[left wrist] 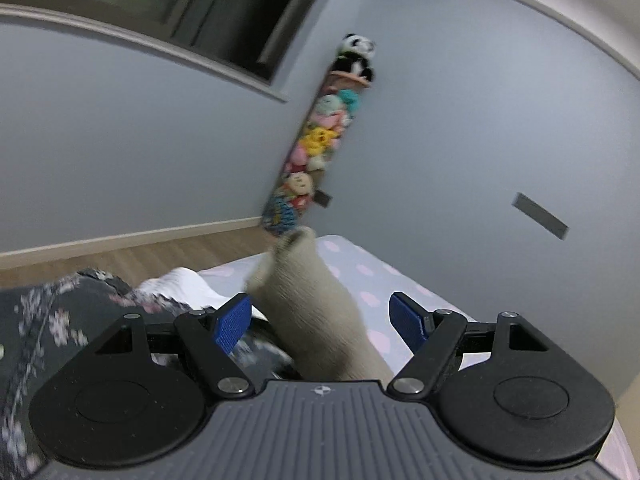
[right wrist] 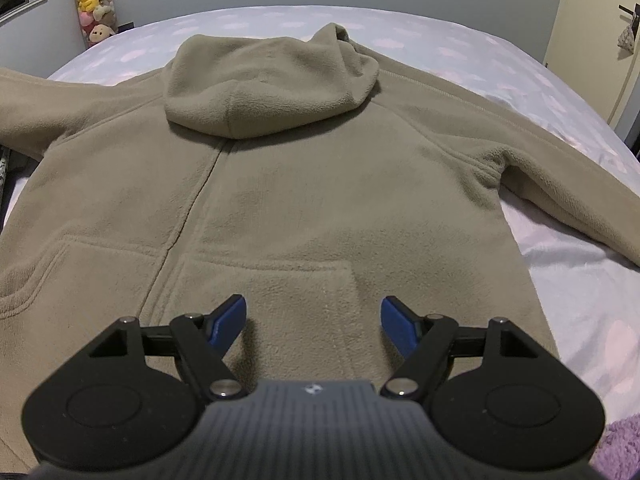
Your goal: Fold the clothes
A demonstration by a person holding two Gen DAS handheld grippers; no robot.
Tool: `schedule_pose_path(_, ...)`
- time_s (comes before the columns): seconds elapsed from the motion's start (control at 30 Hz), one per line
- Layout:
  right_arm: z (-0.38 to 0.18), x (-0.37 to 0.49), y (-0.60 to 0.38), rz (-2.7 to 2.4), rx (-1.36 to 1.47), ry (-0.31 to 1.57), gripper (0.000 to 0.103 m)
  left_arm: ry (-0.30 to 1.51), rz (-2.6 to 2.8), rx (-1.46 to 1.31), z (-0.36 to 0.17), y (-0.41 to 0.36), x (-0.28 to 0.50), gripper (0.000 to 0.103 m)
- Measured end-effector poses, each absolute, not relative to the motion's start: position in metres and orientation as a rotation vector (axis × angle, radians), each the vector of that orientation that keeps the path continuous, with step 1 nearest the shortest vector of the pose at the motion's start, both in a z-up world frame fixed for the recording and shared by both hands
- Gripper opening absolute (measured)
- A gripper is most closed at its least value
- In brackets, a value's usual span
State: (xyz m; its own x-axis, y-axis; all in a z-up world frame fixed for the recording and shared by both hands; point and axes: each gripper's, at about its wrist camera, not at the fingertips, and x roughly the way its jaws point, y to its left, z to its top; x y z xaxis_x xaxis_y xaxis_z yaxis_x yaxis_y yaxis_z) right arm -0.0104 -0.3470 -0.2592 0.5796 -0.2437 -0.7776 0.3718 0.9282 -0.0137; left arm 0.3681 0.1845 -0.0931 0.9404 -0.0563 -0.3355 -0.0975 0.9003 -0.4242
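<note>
A beige fleece hoodie (right wrist: 288, 184) lies flat and front side up on the bed, its hood (right wrist: 272, 80) folded down over the chest and both sleeves spread out to the sides. My right gripper (right wrist: 312, 320) is open and empty, just above the hoodie's front pocket near the hem. My left gripper (left wrist: 320, 324) is open. The hoodie's left sleeve (left wrist: 316, 308) runs forward between its blue fingers, with the cuff pointing away. The left view is blurred.
The bed sheet (right wrist: 568, 272) is pale with pink spots. A dark floral garment (left wrist: 56, 320) and a white cloth (left wrist: 180, 284) lie left of the sleeve. A purple fuzzy item (right wrist: 620, 452) is at the bottom right. A hanging column of plush toys (left wrist: 320, 140) fills the room corner.
</note>
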Motion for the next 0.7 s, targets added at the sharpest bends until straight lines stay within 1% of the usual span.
schedule_pose_path(0.07,-0.259,-0.010,-0.347,-0.361,0.157,0.884,0.077,0.361,0.030,-0.476,-0.095,0.192,0.375,0.066)
schedule_pose_path(0.13,-0.259,-0.009,-0.347,-0.360,0.156,0.884,0.077,0.375,0.024,-0.491,-0.097,0.196,0.381,0.041)
schedule_pose_path(0.17,-0.259,-0.009,-0.347,-0.358,0.158,0.883,0.077,0.379,0.027,-0.482,-0.096,0.195,0.382,0.037)
schedule_pose_path(0.2,-0.259,-0.009,-0.348,-0.356,0.159,0.882,0.077,0.382,0.031,-0.472,-0.096,0.194,0.383,0.029)
schedule_pose_path(0.23,-0.259,-0.009,-0.348,-0.354,0.164,0.880,0.077,0.380,0.030,-0.461,-0.094,0.190,0.381,0.024)
schedule_pose_path(0.3,-0.260,-0.009,-0.350,-0.352,0.171,0.878,0.077,0.363,0.011,-0.433,-0.088,0.179,0.375,0.022)
schedule_pose_path(0.4,-0.260,-0.008,-0.353,-0.350,0.188,0.879,0.077,0.328,-0.040,-0.383,-0.073,0.153,0.365,0.020)
schedule_pose_path(0.5,-0.260,-0.008,-0.358,-0.355,0.214,0.880,0.077,0.289,-0.095,-0.333,-0.055,0.113,0.354,0.020)
schedule_pose_path(0.7,-0.249,-0.017,-0.368,-0.313,0.287,0.807,0.077,0.263,-0.208,-0.234,-0.016,0.020,0.345,0.019)
